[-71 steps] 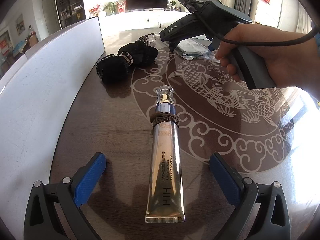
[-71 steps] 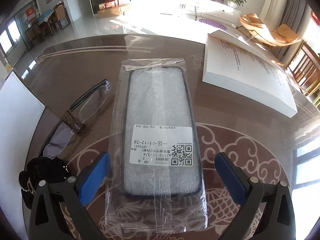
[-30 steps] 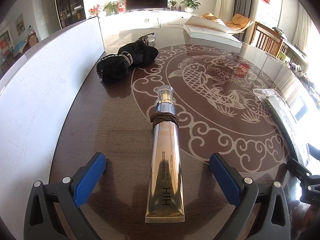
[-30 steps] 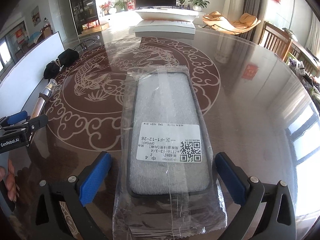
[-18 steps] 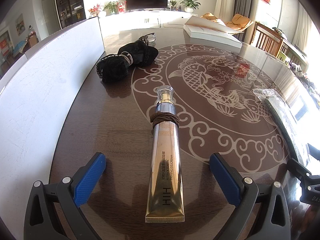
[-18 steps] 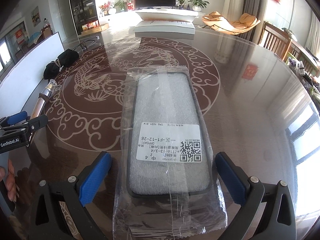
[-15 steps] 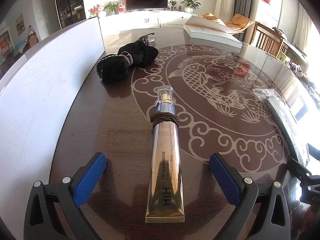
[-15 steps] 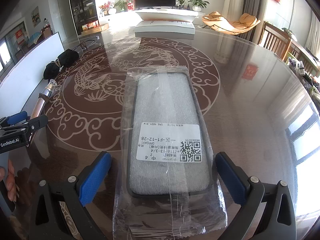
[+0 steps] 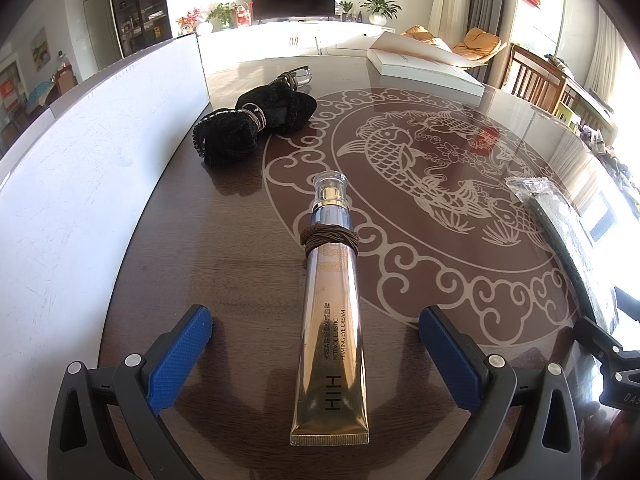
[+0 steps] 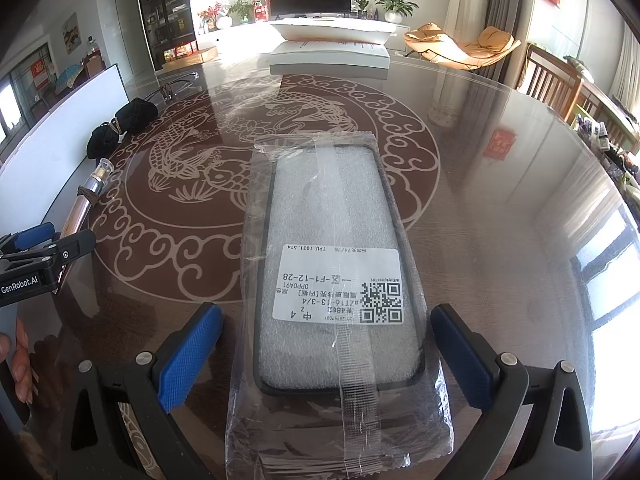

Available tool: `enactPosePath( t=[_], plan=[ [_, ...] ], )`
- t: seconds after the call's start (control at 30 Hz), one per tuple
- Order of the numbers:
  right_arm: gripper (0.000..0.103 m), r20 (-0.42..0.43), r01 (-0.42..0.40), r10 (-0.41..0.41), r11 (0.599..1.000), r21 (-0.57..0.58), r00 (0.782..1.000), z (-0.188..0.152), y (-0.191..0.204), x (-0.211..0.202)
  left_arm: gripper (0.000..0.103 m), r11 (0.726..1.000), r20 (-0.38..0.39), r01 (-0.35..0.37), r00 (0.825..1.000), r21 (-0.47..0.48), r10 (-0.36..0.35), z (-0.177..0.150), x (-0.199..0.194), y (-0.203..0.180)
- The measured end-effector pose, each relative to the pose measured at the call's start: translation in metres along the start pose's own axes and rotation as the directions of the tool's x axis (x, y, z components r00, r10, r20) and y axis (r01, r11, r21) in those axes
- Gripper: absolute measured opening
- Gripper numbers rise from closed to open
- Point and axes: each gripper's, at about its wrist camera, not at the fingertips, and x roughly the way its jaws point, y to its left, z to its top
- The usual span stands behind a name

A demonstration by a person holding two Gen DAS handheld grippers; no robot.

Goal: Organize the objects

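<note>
Left gripper [image 9: 316,354]: jaws spread wide, blue pads clear on both sides of a gold eye-cream tube [image 9: 330,344]. The tube lies flat on the table [image 9: 224,240], centre of the frame, crimped end toward the camera, clear cap pointing up-frame. A brown hair tie [image 9: 329,238] is wound around its neck. No contact between pads and tube.

Right gripper [image 10: 326,354]: jaws likewise spread, one pad on each side of a phone case in a clear plastic bag [image 10: 338,292]. The bag lies flat, centre to lower centre of the frame, white label with QR code facing up. The pads sit just beside the bag's edges; contact cannot be told.

Farther out, left wrist view: a black fabric bundle [image 9: 252,128] in the upper left centre, eyeglasses [image 9: 298,76] just behind it, a white board [image 9: 80,184] along the left edge, a white book [image 9: 424,68] at upper right. The bagged case appears at the right edge.

Right wrist view: the left gripper and tube sit at the left edge, with fingers of a hand [image 10: 18,354] at lower left.
</note>
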Motion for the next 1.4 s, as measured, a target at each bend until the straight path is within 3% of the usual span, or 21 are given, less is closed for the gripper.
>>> enactPosePath(
  t=[1.4],
  plan=[
    [0.103, 0.001, 0.001, -0.001, 1.0, 0.001, 1.0, 0.0003, 0.0003, 0.0007, 0.103, 1.0, 0.001, -0.003, 1.0, 0.001, 0.003, 0.0014, 0.0005, 0.0021]
  ],
)
